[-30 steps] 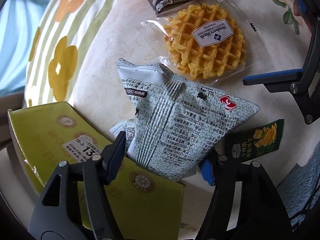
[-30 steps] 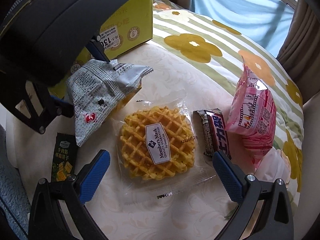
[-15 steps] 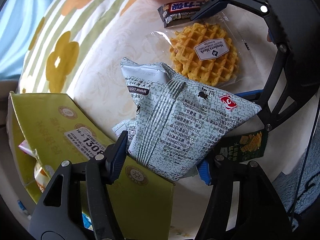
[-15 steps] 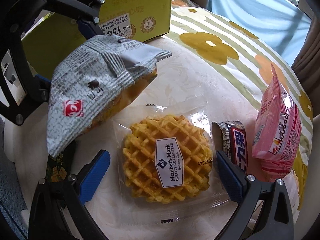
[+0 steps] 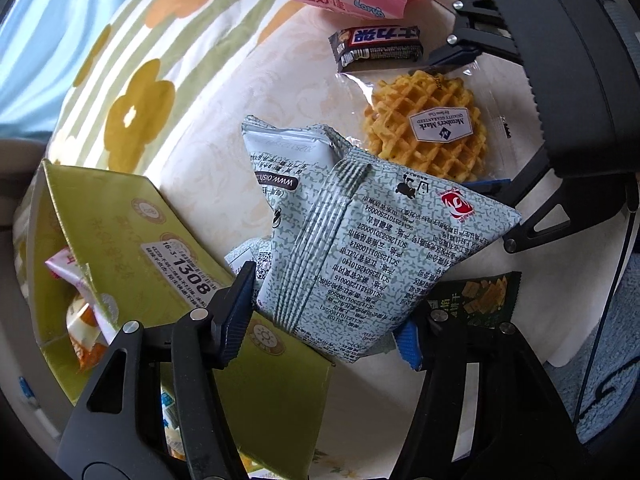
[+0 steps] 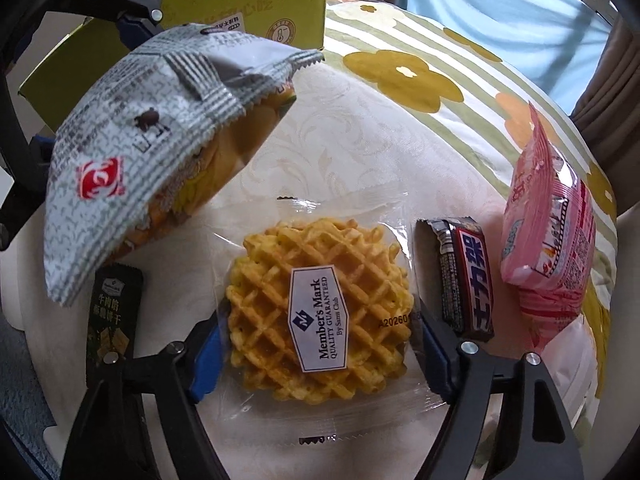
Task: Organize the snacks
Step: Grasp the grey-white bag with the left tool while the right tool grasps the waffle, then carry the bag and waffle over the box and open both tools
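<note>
My left gripper point(image 5: 324, 320) is shut on a grey-green printed snack bag point(image 5: 360, 232) and holds it in the air beside the open yellow-green box point(image 5: 132, 240); the bag also shows in the right wrist view point(image 6: 152, 136). My right gripper point(image 6: 316, 356) is low over the table, its blue pads either side of the wrapped waffle point(image 6: 320, 308), touching the clear wrapper but not closed on it. The waffle also shows in the left wrist view point(image 5: 428, 124).
A dark chocolate bar point(image 6: 464, 276) and a pink snack bag point(image 6: 548, 224) lie right of the waffle. A small dark green packet point(image 6: 114, 316) lies to its left. The box point(image 6: 248, 0) holds several snack packets point(image 5: 80, 308). The tablecloth is flowered.
My left gripper has lifted the grey-green bag higher and toward the box. My right gripper has come down around the waffle and narrowed its jaws on the wrapper.
</note>
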The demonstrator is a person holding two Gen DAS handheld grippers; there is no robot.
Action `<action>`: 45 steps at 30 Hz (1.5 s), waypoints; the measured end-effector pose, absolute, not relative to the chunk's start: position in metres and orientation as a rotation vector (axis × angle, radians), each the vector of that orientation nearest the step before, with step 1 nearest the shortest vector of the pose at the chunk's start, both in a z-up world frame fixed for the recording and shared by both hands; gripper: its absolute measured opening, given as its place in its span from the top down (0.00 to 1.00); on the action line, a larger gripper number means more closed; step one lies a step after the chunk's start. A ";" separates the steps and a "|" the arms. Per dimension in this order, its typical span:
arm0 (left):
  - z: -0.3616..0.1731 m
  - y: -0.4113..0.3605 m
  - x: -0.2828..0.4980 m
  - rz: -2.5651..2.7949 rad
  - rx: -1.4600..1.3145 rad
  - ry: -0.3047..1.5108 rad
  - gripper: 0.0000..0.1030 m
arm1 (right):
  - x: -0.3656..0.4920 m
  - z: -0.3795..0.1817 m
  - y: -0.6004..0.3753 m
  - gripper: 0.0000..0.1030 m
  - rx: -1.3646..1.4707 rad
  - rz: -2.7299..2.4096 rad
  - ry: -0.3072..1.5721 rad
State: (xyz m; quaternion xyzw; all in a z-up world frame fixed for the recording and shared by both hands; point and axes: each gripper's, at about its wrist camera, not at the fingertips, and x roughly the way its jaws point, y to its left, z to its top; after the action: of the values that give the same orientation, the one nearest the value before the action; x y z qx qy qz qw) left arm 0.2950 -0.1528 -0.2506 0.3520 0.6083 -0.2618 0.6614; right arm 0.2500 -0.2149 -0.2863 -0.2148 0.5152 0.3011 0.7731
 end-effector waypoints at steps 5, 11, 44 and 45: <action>-0.230 -0.154 0.285 -0.562 0.771 1.336 0.44 | 0.233 -0.262 -0.232 0.26 -0.418 0.603 1.093; -0.186 -0.153 0.268 -0.508 0.684 1.251 0.44 | 0.222 -0.226 -0.249 0.26 -0.384 0.524 1.063; -0.080 0.160 0.307 -0.115 0.149 1.077 0.44 | 0.255 -0.088 -0.044 0.26 -0.254 0.507 0.861; -0.084 0.168 0.312 -0.118 0.148 1.088 0.44 | 0.257 -0.090 -0.034 0.26 -0.250 0.508 0.867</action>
State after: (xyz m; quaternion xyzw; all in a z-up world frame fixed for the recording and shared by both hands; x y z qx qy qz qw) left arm 0.3125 0.1684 -0.0840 0.0701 0.5166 -0.0560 0.8515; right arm 0.2573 -0.0345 -0.0901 -0.1196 0.4145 0.2427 0.8689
